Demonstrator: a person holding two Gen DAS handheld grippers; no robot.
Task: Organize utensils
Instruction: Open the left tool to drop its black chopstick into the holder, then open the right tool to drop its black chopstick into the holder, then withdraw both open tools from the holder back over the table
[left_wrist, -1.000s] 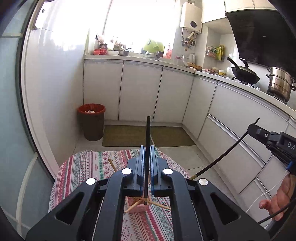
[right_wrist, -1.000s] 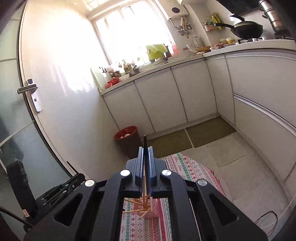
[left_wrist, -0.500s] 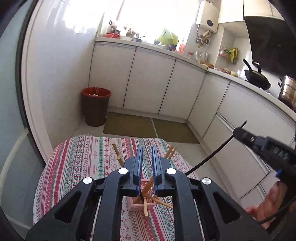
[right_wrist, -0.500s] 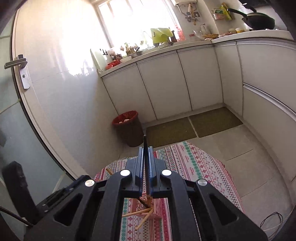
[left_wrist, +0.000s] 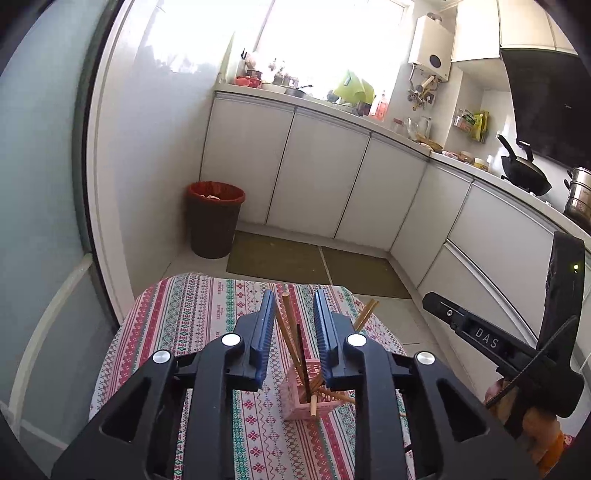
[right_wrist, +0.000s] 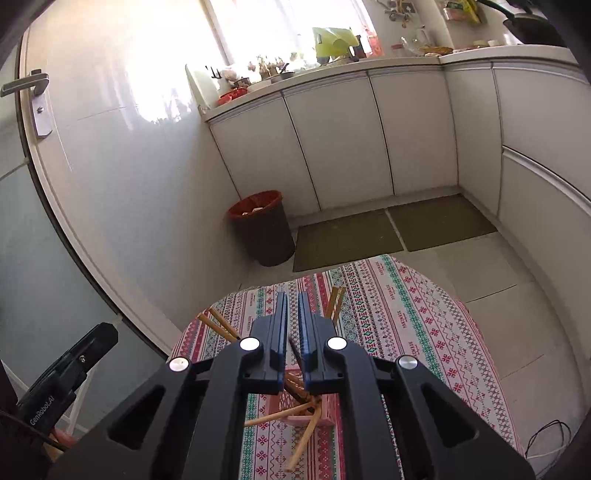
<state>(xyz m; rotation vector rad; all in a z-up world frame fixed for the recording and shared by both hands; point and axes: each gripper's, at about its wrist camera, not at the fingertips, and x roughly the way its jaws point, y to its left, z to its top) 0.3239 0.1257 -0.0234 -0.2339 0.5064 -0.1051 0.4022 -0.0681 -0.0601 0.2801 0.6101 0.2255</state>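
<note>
A pink holder (left_wrist: 295, 402) with several wooden chopsticks stands on the striped tablecloth (left_wrist: 192, 314). My left gripper (left_wrist: 293, 295) hangs just above it. Its jaws are opening, and a black chopstick (left_wrist: 301, 354) stands loose between them, its foot in the holder. My right gripper (right_wrist: 292, 295) is over the same holder (right_wrist: 328, 406). Its jaws are opening by a narrow slit. A second black chopstick (right_wrist: 293, 344) leans low in that slit, free of the pads. Loose wooden chopsticks (right_wrist: 334, 301) lie on the cloth beyond.
Another wooden pair (right_wrist: 218, 323) lies at the table's left edge. The right gripper's body (left_wrist: 480, 339) sits close on the right of the left wrist view. A red-lined bin (left_wrist: 214, 218) and floor mats (left_wrist: 280, 254) lie beyond the table, before white cabinets.
Both grippers sank toward the pink holder. The left jaws parted and its black chopstick slid down into the holder. The right chopstick's top no longer sticks up above the jaws.
</note>
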